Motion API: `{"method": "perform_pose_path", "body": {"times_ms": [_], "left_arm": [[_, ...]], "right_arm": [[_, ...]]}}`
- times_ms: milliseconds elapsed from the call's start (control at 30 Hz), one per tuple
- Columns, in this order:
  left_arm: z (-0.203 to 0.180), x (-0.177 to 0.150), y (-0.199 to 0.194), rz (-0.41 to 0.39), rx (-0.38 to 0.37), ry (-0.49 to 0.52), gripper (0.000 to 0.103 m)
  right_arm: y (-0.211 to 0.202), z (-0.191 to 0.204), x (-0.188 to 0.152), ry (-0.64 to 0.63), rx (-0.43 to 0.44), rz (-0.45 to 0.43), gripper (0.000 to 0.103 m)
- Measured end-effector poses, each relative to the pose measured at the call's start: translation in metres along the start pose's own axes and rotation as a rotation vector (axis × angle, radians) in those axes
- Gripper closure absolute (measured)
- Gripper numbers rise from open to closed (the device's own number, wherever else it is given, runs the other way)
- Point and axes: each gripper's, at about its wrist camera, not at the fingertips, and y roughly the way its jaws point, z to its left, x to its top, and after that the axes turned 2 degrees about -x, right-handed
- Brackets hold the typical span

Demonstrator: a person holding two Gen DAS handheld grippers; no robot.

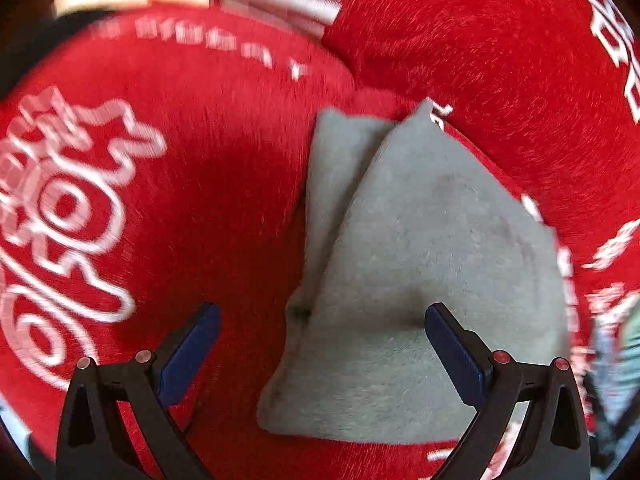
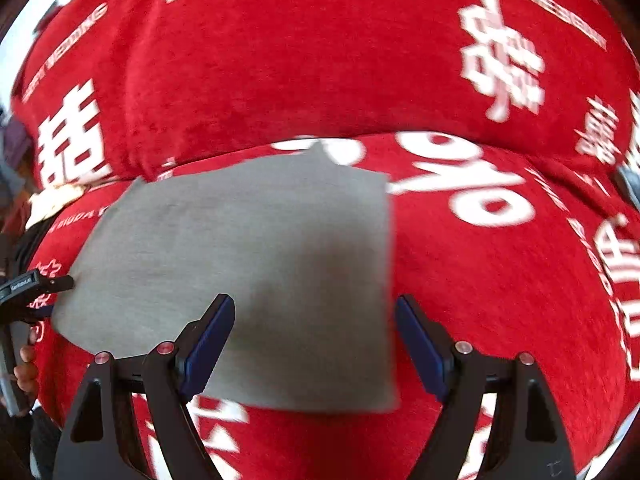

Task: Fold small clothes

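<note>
Grey cloth (image 2: pixel 256 272) folded flat on red blanket (image 2: pixel 320 60), right edge between wide-open right gripper (image 2: pixel 316 332); left gripper (image 1: pixel 322 336) also open, empty, over near corner

Both fisheye views are bright and evenly lit yet smeared by motion blur, the white lettering on the red blanket (image 2: pixel 280 60) streaked (worst toward the bowed, dark-cornered edges), with a soft shadow on the grey cloth (image 2: pixel 304 264).

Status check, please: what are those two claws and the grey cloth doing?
Left gripper open, right gripper open, both empty. Grey garment folded on red blanket. Nothing blocking.
</note>
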Motion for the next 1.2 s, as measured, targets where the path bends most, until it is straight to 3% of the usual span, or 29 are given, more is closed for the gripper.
{"method": "perform_pose_path", "body": {"times_ms": [133,300,367,400,433,500,600,667,767,833,967,1200], "left_arm": [[0.004,0.01,0.012,0.034,-0.097,0.022,0.001],[-0.023,0.028,0.037,0.04,-0.063,0.14,0.003],[-0.025,0.034,0.033,0.024,-0.079,0.134,0.025],[-0.029,0.037,0.025,0.02,-0.111,0.148,0.051],[-0.032,0.038,0.021,0.016,-0.096,0.159,0.067],[-0.043,0.037,0.014,0.008,-0.059,0.207,0.087],[-0.053,0.039,0.004,-0.006,-0.042,0.223,0.089],[-0.061,0.04,-0.004,-0.026,-0.048,0.22,0.089],[-0.076,0.042,-0.016,-0.045,-0.062,0.219,0.089],[-0.088,0.041,-0.02,-0.043,-0.045,0.231,0.089],[-0.115,0.038,-0.02,-0.04,0.022,0.269,0.09],[-0.172,0.028,-0.018,-0.015,0.1,0.282,0.09]], "right_arm": [[0.011,0.038,0.002,-0.076,0.042,0.006,0.018],[0.027,0.07,0.008,-0.174,0.023,0.022,0.018],[0.035,0.079,0.018,-0.197,0.004,0.023,0.018],[0.041,0.084,0.025,-0.203,-0.008,0.026,0.018],[0.047,0.087,0.03,-0.201,-0.016,0.033,0.018],[0.067,0.097,0.041,-0.186,-0.026,0.07,0.018],[0.105,0.121,0.047,-0.218,-0.065,0.156,0.017],[0.113,0.128,0.045,-0.221,-0.121,0.091,0.004],[0.121,0.116,0.046,-0.149,-0.102,0.114,0.001],[0.11,0.107,0.05,-0.14,-0.094,0.164,0.001],[0.063,0.07,0.038,-0.084,-0.079,0.087,0.001],[0.019,-0.019,0.007,-0.001,-0.16,0.075,0.001]]}}
